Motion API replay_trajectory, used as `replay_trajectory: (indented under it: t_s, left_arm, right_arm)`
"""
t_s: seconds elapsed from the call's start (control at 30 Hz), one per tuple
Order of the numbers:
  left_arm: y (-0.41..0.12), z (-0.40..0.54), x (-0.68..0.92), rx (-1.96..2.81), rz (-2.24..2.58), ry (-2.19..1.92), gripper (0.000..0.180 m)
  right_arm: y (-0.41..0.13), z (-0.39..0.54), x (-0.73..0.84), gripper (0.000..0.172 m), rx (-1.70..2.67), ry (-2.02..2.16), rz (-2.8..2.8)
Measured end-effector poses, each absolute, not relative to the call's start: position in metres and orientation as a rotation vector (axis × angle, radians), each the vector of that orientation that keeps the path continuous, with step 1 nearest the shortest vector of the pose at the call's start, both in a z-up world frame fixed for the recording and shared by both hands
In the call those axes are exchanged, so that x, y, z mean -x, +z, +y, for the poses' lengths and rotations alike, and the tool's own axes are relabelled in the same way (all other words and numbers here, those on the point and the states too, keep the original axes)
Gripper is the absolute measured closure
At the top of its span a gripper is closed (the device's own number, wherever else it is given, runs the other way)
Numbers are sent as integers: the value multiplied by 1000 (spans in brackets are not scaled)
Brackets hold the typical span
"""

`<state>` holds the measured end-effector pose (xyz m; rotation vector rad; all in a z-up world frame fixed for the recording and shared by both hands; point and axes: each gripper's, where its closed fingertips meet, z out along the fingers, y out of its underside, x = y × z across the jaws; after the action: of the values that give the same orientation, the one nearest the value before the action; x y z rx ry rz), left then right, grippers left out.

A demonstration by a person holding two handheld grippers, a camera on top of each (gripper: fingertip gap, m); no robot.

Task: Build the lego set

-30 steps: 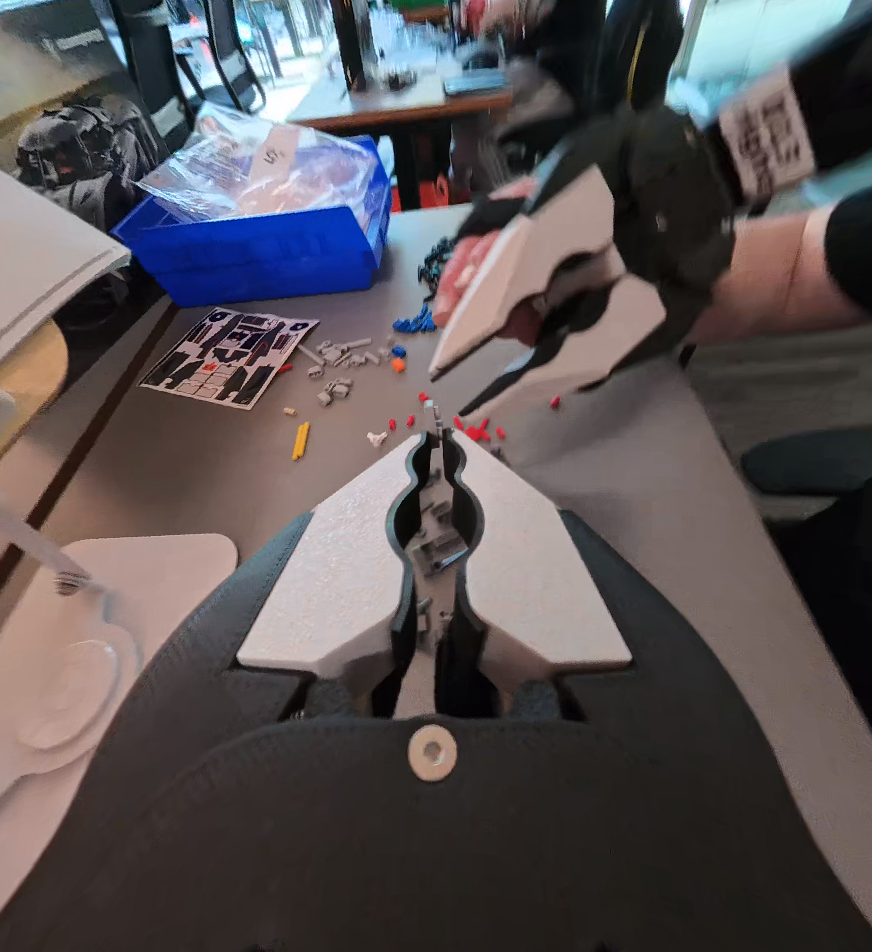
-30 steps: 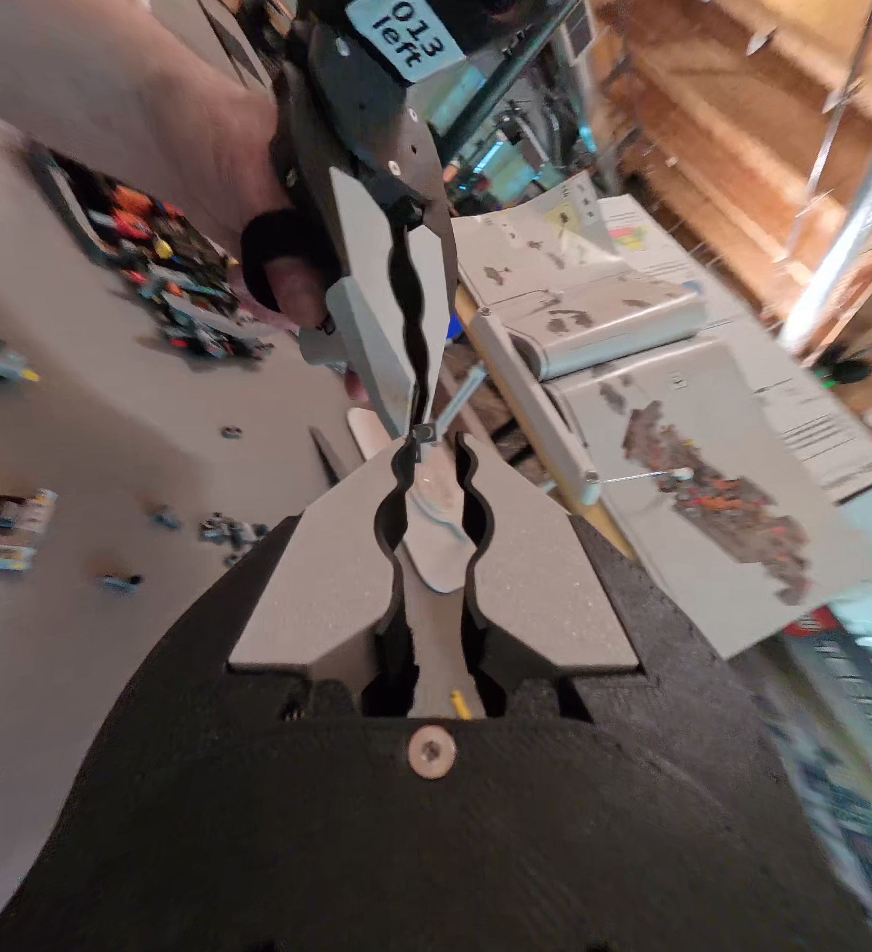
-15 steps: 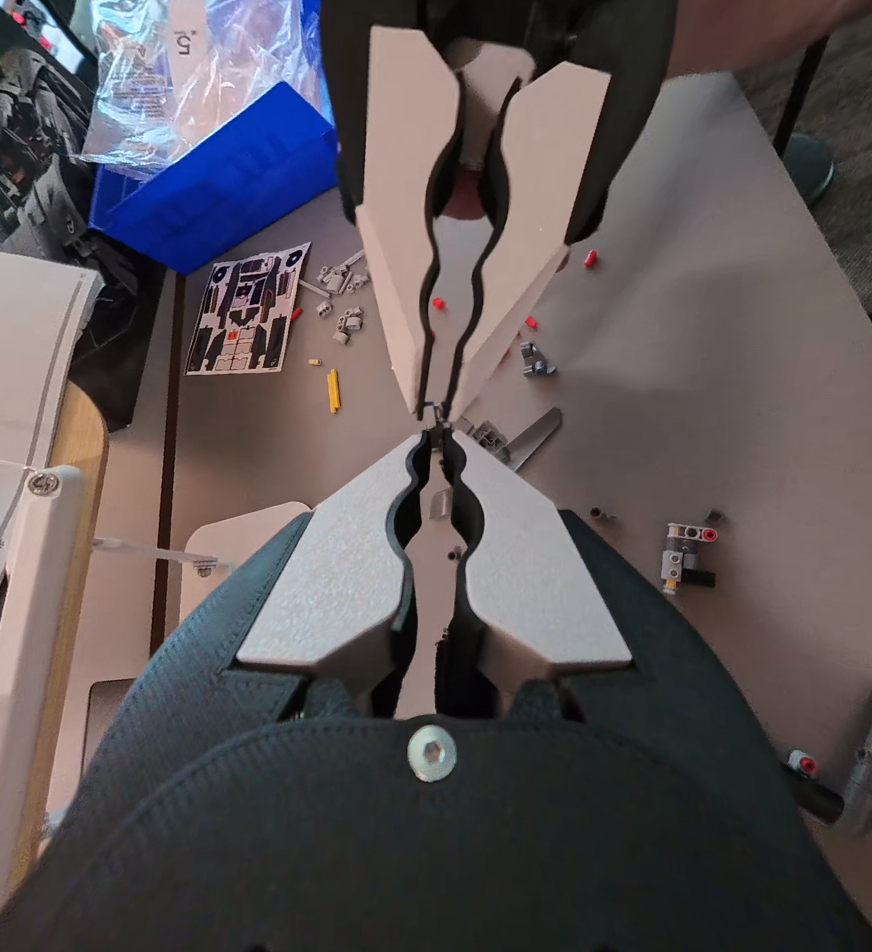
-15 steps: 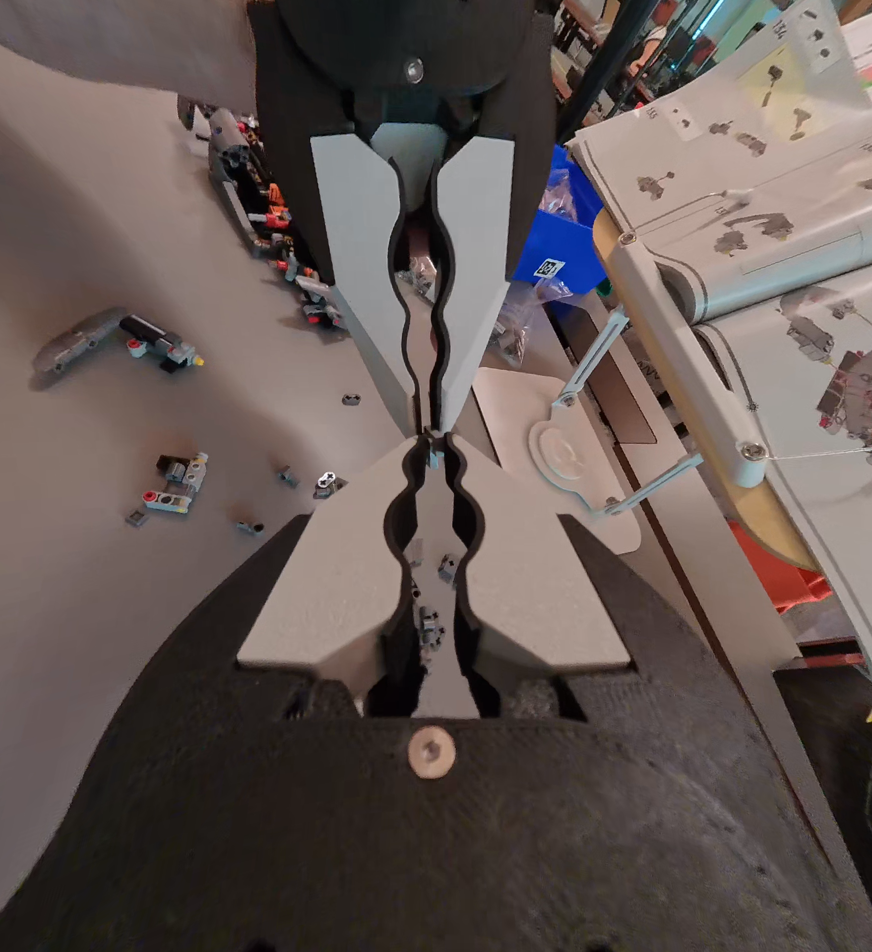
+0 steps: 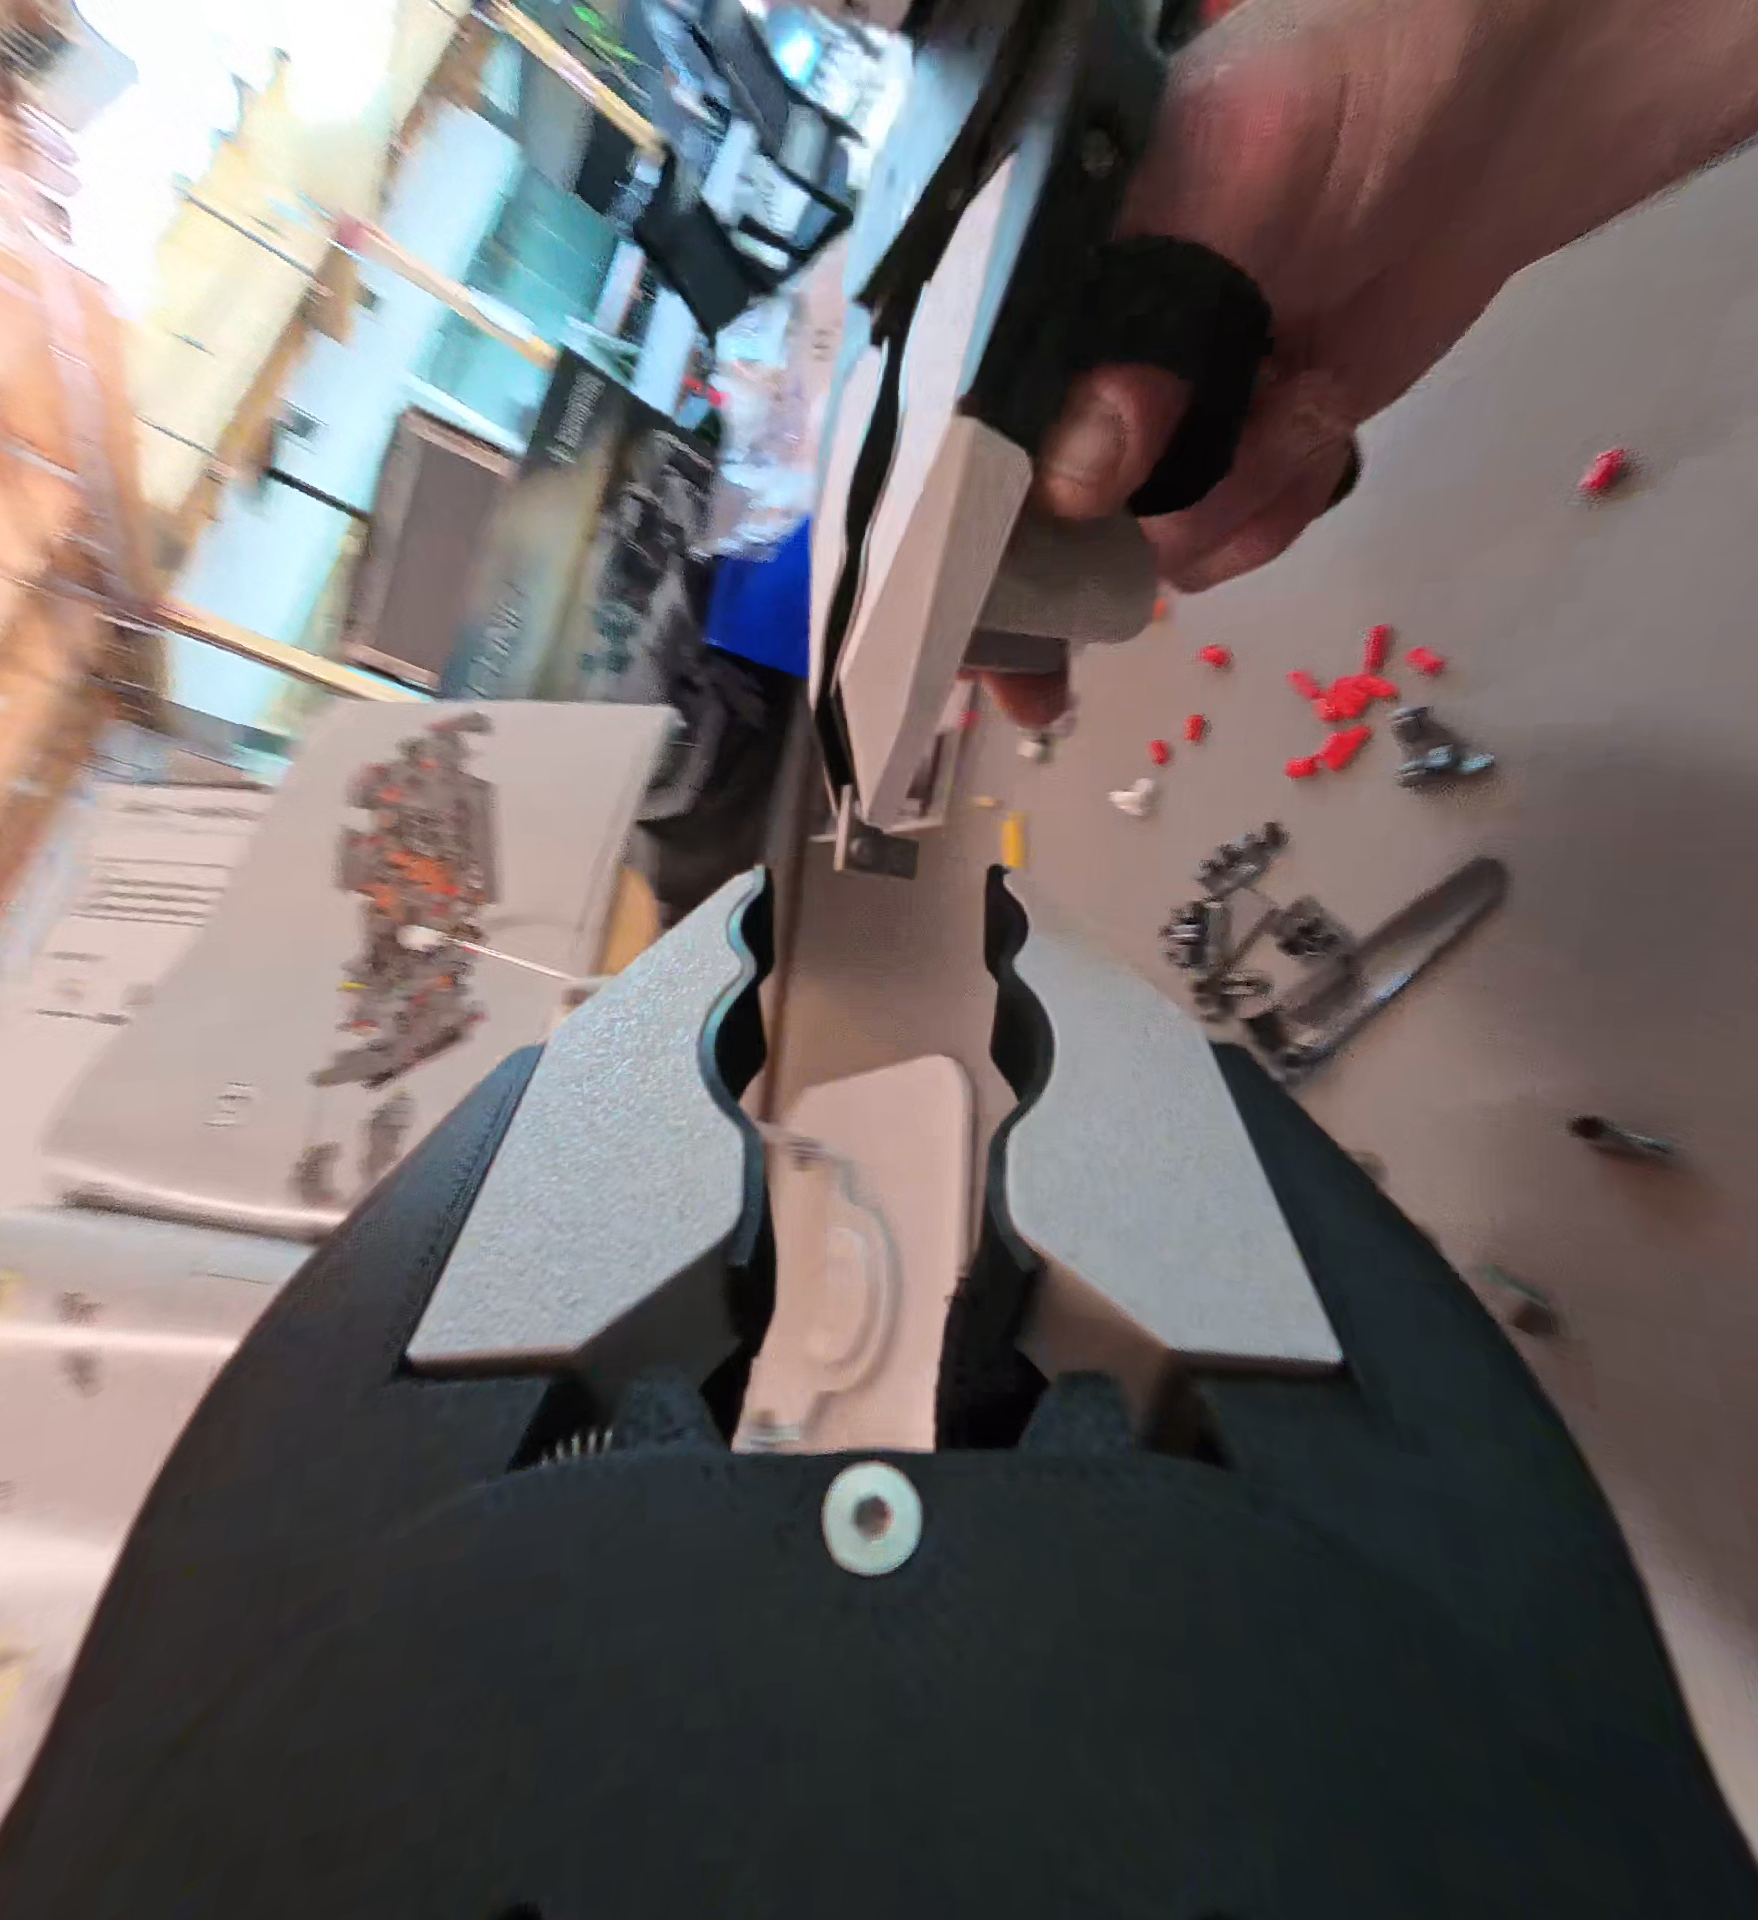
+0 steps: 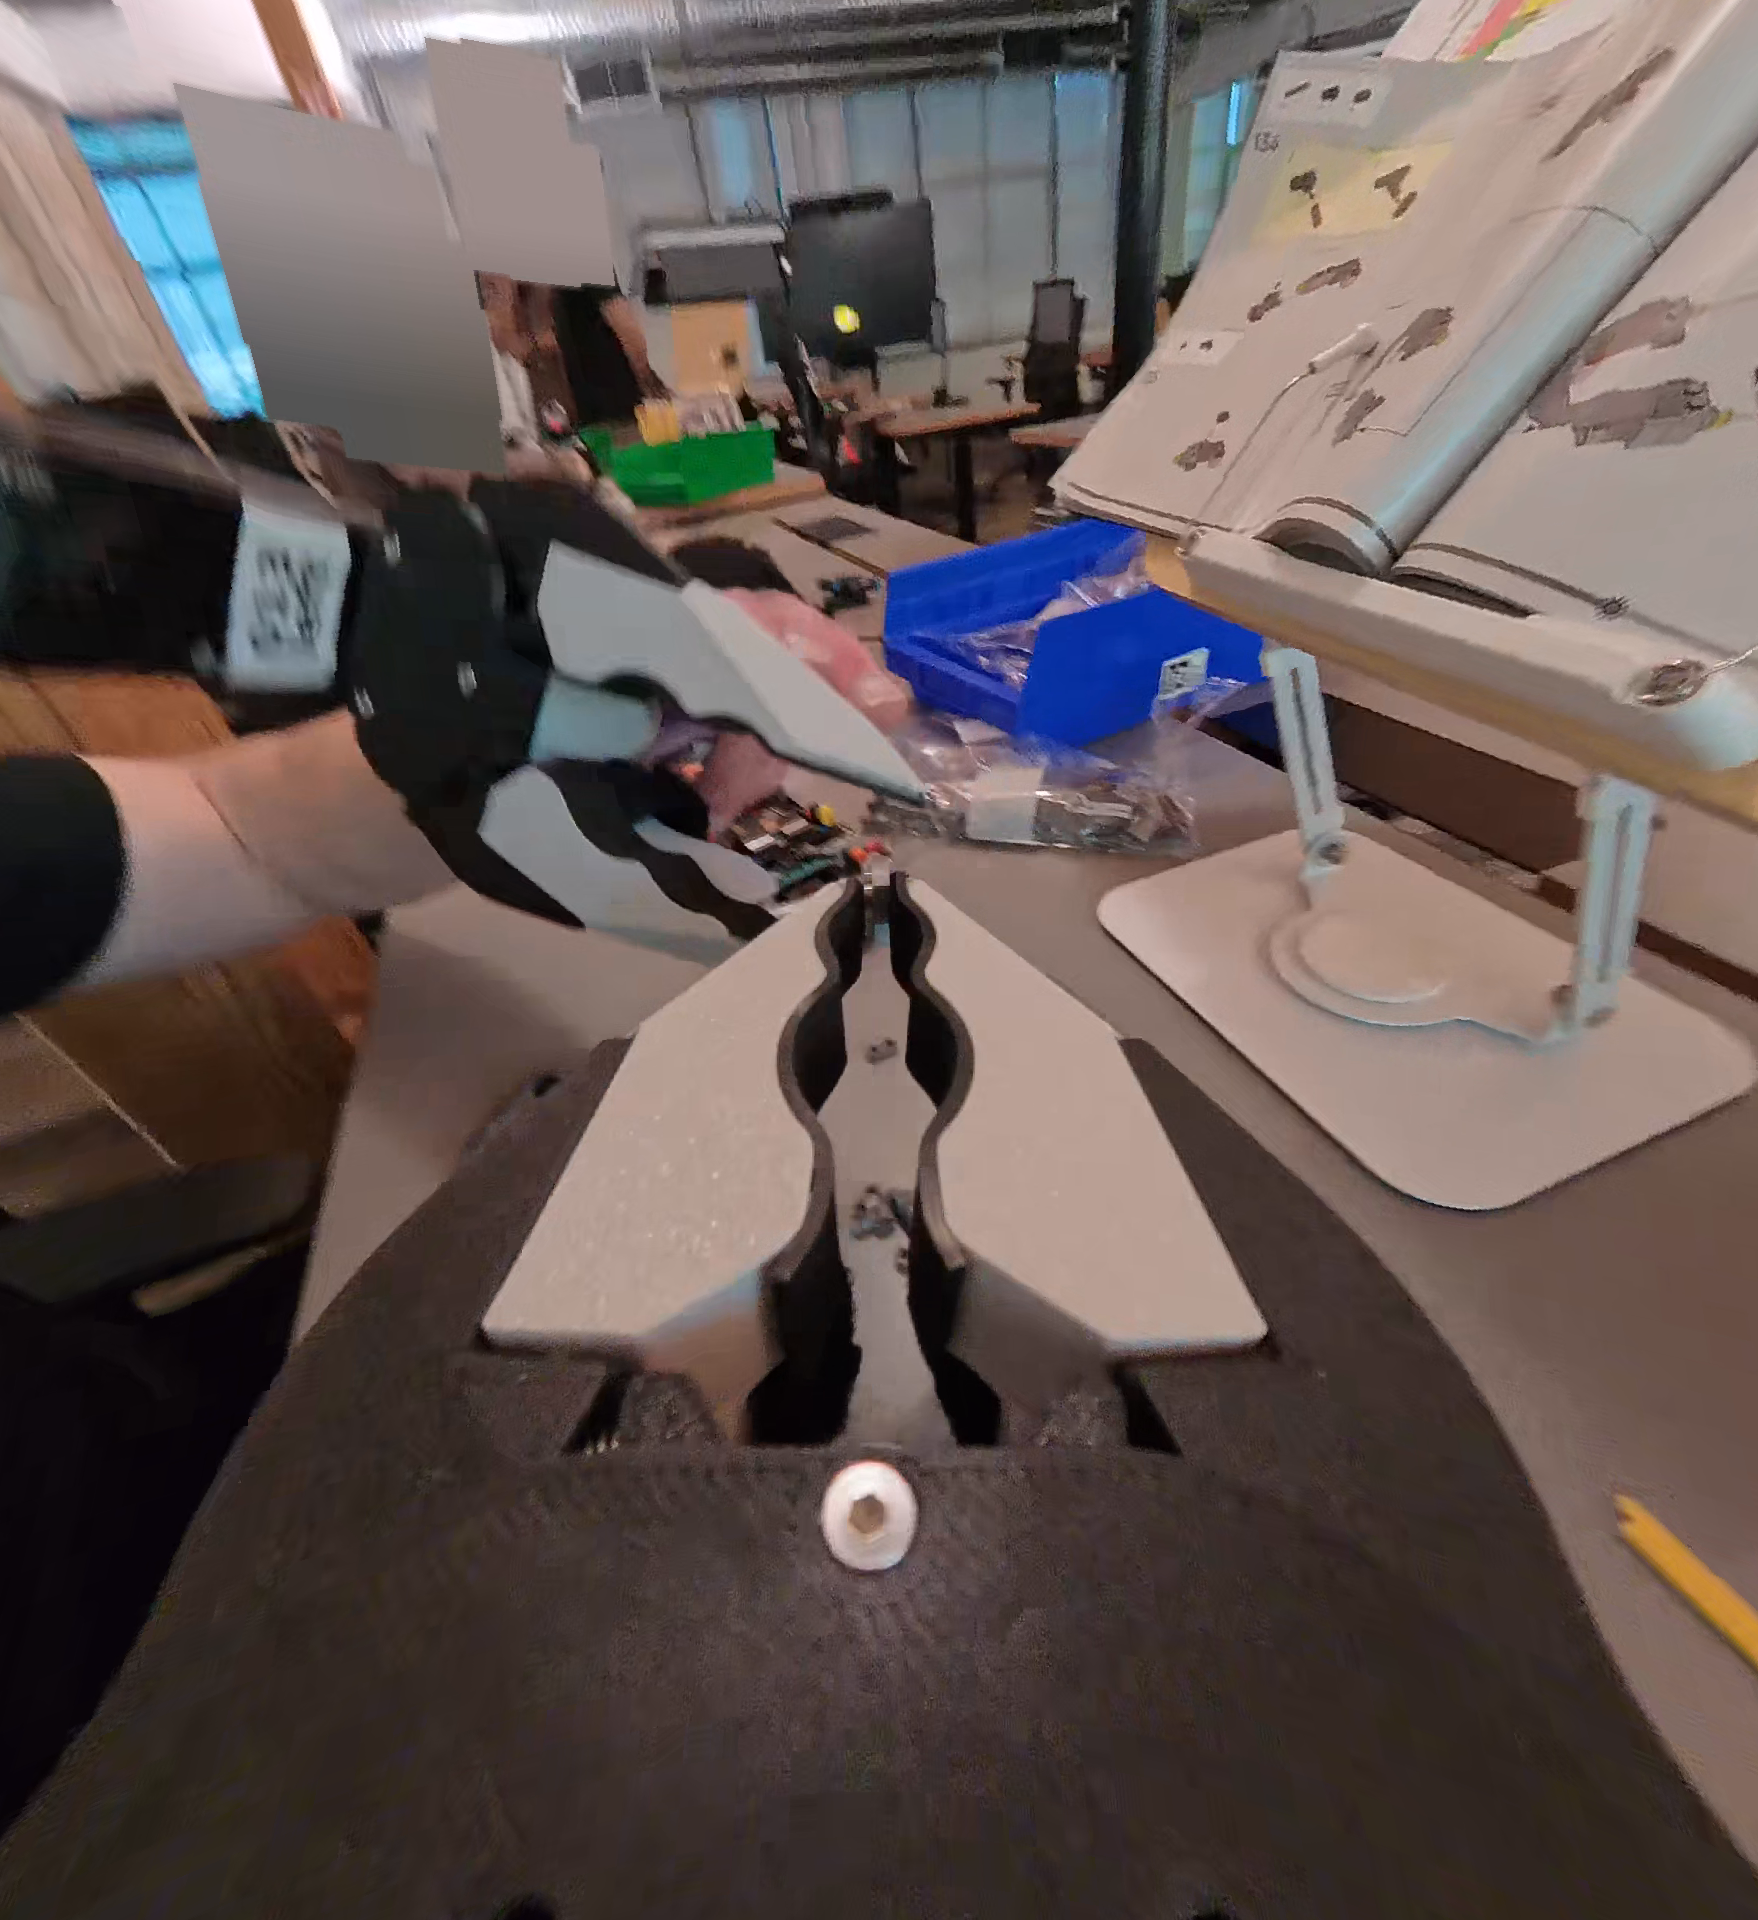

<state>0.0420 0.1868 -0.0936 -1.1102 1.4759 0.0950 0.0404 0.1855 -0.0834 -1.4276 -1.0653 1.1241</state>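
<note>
While the left tool hangs spread and bare above the grey desk, the right tool pinches a small grey brick piece just beyond those open fingertips.

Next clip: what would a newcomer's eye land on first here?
The right tool, shut on a small grey piece, just beyond the open, empty left tool. Then the red bits scattered on the grey table, and the open booklet on its stand at the right.
</note>
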Motion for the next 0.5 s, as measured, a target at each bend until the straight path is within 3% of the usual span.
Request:
replay_trajectory:
  t_s: [0.2,0.3,0.5]
  left_arm:
    - [-94,187,-48,896,1436,383,151]
    - [-90,188,-47,863,1403,414,165]
    - [-94,190,-43,872,1439,441,166]
  right_arm:
    - [-79,179,-37,170,1440,1315,-1006]
    - [-81,179,-36,170,1453,1337,-999]
    - [-85,181,-34,169,1444,1273,-1008]
